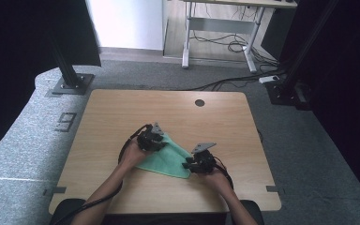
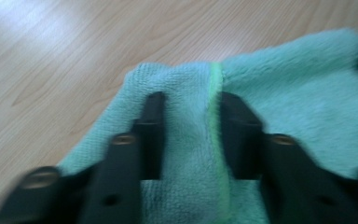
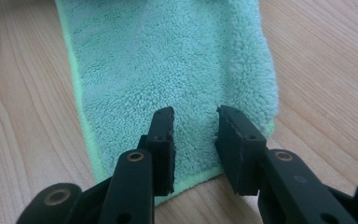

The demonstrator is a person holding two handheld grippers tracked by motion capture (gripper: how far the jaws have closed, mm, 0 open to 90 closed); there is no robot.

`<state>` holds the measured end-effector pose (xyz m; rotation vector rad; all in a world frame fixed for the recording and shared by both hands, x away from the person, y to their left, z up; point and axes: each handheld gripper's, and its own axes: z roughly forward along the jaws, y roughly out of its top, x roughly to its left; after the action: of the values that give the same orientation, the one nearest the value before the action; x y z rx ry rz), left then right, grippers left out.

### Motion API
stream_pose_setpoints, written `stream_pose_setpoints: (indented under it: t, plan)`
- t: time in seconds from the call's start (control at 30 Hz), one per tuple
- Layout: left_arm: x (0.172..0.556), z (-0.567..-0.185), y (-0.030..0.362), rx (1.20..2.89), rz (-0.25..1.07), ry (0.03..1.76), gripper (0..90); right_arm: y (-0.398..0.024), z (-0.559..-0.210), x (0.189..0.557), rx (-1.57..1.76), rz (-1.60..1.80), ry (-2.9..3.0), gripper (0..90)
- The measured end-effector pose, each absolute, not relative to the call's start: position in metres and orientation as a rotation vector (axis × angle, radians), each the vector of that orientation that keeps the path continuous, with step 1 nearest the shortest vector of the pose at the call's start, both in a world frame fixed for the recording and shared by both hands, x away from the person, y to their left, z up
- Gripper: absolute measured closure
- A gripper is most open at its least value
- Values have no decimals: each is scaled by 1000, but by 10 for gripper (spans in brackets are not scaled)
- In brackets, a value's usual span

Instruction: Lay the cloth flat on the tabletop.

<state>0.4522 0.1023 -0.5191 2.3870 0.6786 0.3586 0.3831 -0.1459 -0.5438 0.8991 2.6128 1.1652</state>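
Wooden tabletop (image 1: 122, 112) carries 1 green cloth (image 1: 168, 159), folded, near its front middle. Left gripper (image 2: 189, 135) pinches a raised fold of cloth between its fingers; right gripper (image 3: 193, 140) rests on the cloth's near edge, fingers parted, gripping nothing.

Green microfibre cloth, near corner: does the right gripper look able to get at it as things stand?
Probably yes. The right gripper hangs over that end of the green microfibre cloth, jaws apart with pile between them, and nothing lies between; the left gripper works the far end.
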Motion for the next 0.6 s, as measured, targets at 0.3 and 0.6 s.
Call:
stream_pose_setpoints:
  t: [0.3, 0.6]
  plan:
    - [465, -484, 116, 2304, 394, 720, 864, -144, -543, 381, 890, 1146, 2617, 642]
    - [486, -443, 156, 2174, 425, 873, 857, -148, -542, 379, 885, 1132, 2633, 642]
